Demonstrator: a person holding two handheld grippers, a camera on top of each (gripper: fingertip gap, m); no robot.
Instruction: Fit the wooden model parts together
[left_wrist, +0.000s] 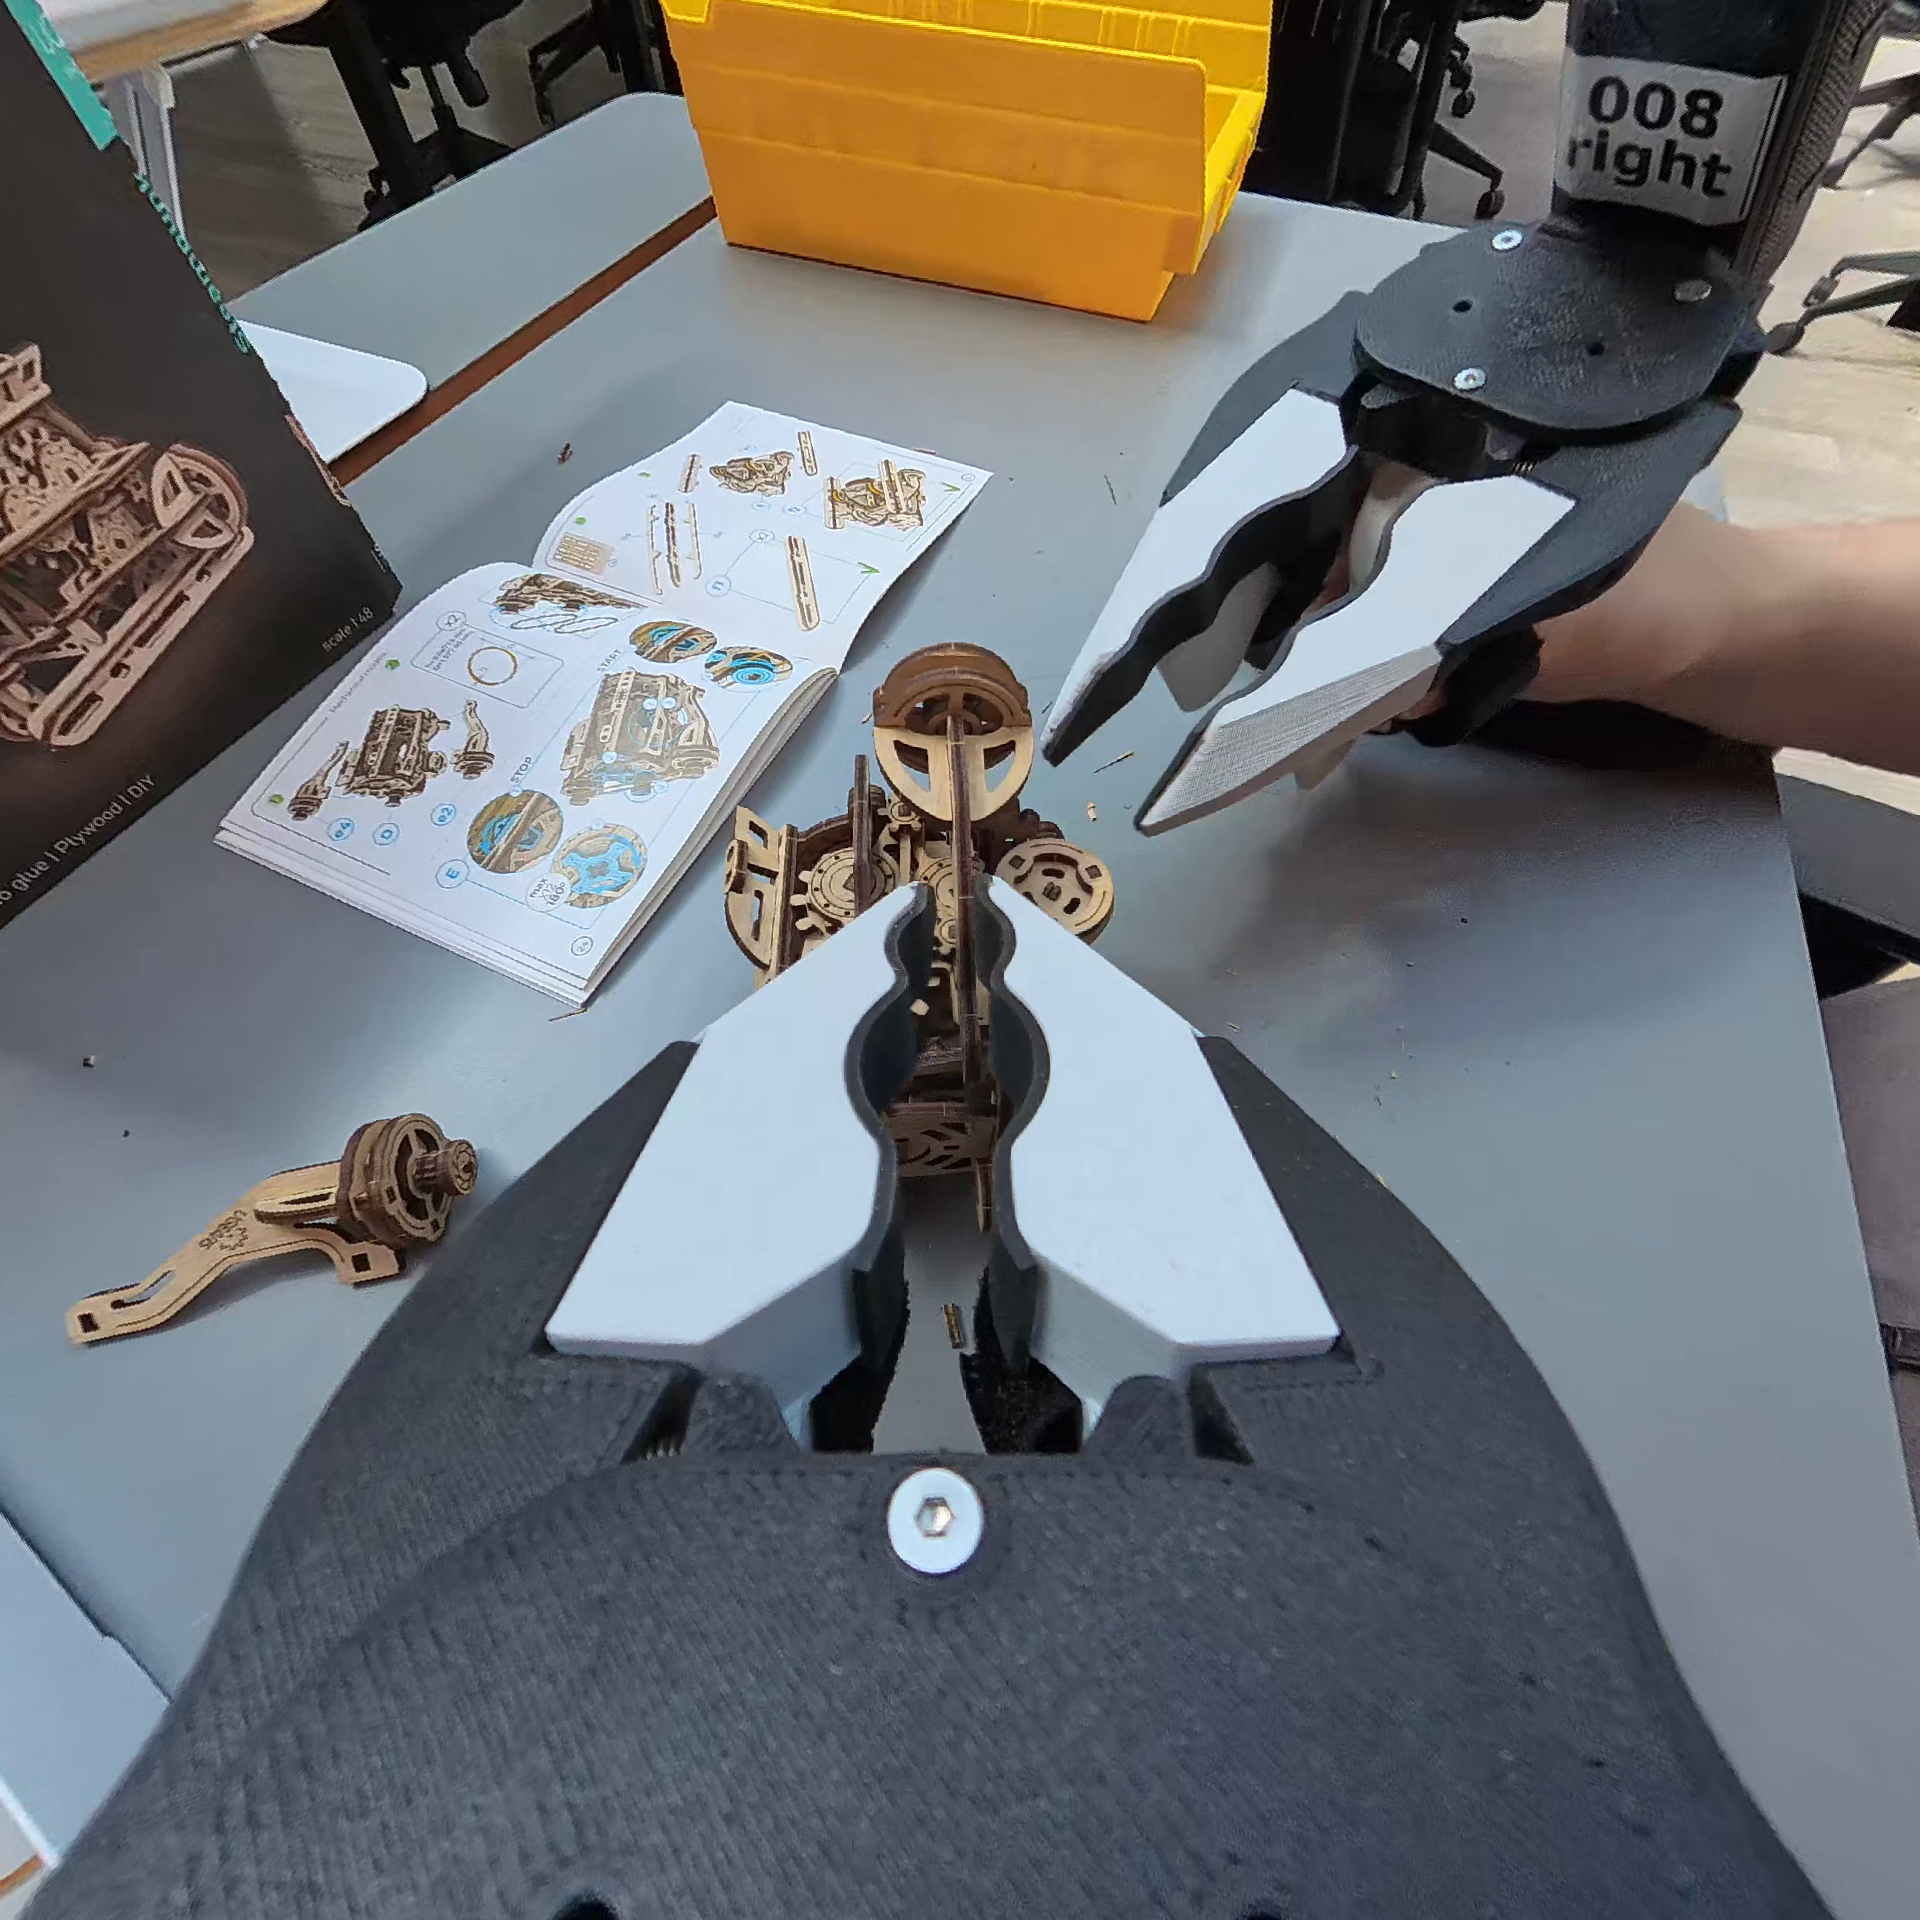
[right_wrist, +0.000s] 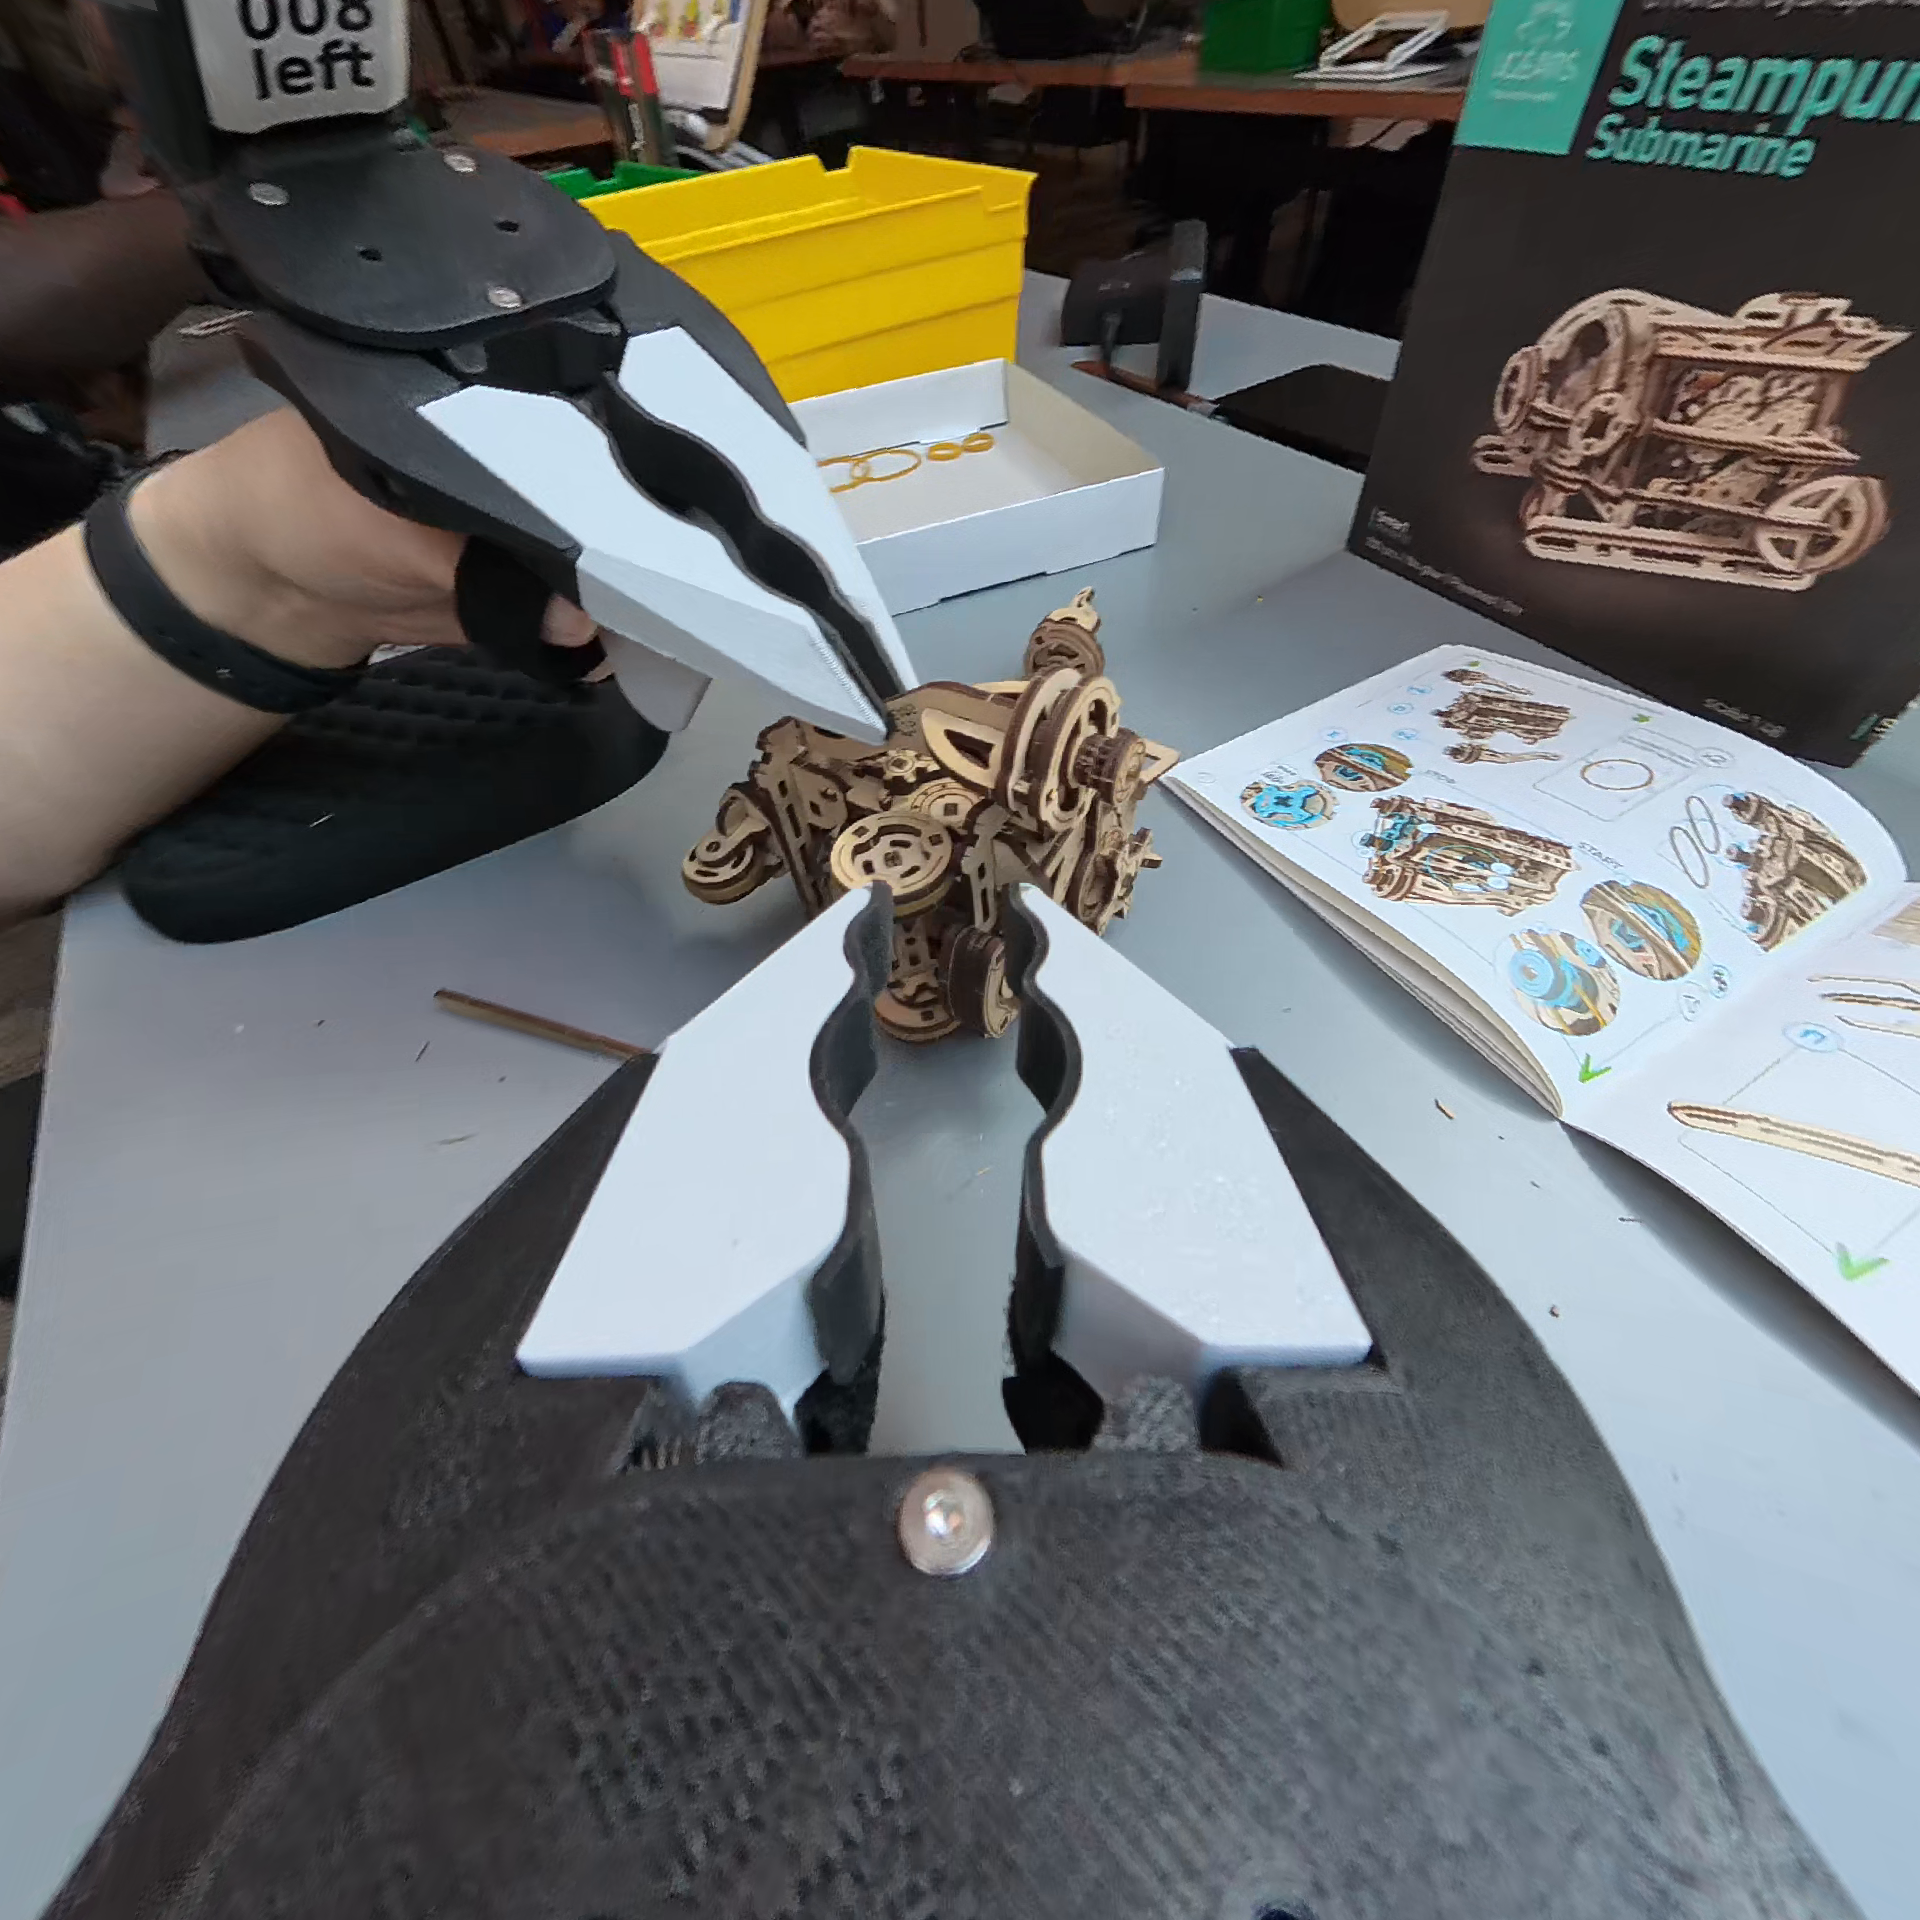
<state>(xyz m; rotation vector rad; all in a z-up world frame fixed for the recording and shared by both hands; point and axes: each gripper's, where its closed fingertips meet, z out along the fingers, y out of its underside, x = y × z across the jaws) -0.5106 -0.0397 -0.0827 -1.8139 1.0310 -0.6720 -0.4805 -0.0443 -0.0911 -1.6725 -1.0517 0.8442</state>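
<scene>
Left gripper (left_wrist: 951, 894) is down on the wooden model (left_wrist: 914, 862), its pale fingers (left_wrist: 800, 1049) narrowed onto a thin upright wooden plate (left_wrist: 966, 935) that runs straight out between the tips. The right wrist view backs that up: the left gripper's tips come together right at the top edge of the model, pinching it from above.

Beyond the left tips the plate carries a round wheel-like piece (left_wrist: 951, 727), and gears spread out either side of the fingers.

Right gripper (right_wrist: 948, 904) now, fingers parted, a clear gap between the dark pads. Part of the model's lower end shows between its tips, though neither pad presses on it (from the left wrist view this gripper hangs clear of the model, up and to the right of the left tips, nothing in it).

Away to the left of the left fingers, a separate wooden arm piece (left_wrist: 281, 1216) lies flat on the grey table (left_wrist: 1403, 1039), well apart from the model. Ahead-left of the tips sits the open instruction booklet (left_wrist: 582, 707), and far beyond them a yellow bin (left_wrist: 966, 156). The kit box (right_wrist: 1662, 343) stands off to the right of the right fingers.
</scene>
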